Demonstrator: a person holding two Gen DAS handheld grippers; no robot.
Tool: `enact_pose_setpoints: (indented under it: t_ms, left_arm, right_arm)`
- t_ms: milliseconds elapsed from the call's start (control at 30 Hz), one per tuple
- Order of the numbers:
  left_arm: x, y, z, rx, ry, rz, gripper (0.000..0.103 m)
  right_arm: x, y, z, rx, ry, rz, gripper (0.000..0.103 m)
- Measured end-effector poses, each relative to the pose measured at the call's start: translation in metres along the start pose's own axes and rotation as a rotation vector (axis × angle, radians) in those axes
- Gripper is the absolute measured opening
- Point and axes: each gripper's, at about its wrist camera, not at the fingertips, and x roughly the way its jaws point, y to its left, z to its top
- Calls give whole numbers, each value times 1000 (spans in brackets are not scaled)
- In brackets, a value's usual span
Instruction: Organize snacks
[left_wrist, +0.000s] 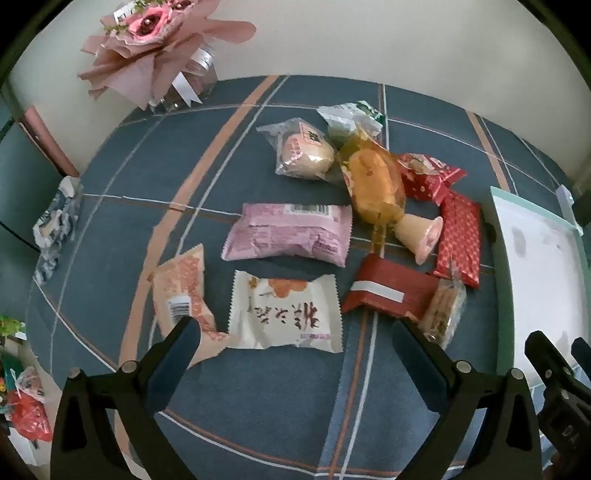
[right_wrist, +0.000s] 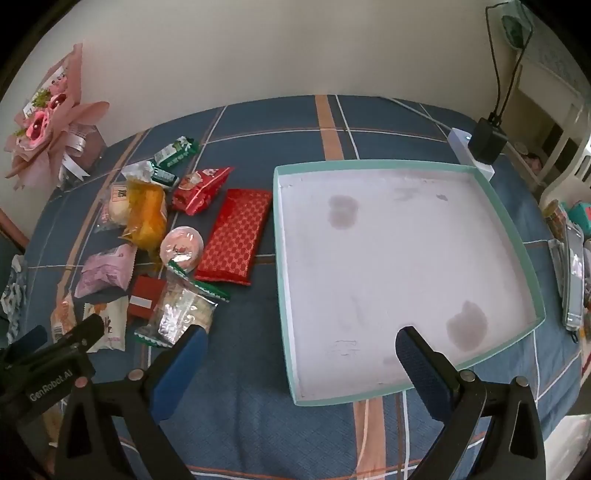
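Just beyond my wide-open, empty left hand-held gripper (left_wrist: 295, 339) lies the white crimped-edge snack packet with red lettering (left_wrist: 286, 314), long axis left to right on the tabletop, while my open right hand-held gripper (right_wrist: 301, 341) hangs over the empty teal-rimmed white tray (right_wrist: 515, 242), right of the snacks.

A loose cluster of wrapped snacks lies flat on the blue plaid cloth: a lilac packet (left_wrist: 290, 234), a white pastry packet (left_wrist: 286, 314), a red patterned bar (right_wrist: 234, 236) and a yellow bun (left_wrist: 375, 182). Just beside the red bar sits a shallow mint-edged tray (right_wrist: 522, 254), its white floor stained and bare.
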Motion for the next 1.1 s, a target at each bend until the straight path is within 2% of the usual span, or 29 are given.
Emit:
enact_pose_setpoints:
  t_ms: [267,433,567,1100]
  left_arm:
    - [1,1,-1,-9,5,-26,103]
    - [-1,1,0,-27,-16,-109,103]
    - [-8,6,3,-54,-55,-113,103]
    - [-9,8,2,-51,-73,-117,103]
  right_arm:
    - [-1,0,1,0,0,0,103]
    - [-2,0,0,-2,-2,-1,103]
    - [-2,1,0,-1,-5,2,103]
    - [-2,-1,1,5,-1,6,103]
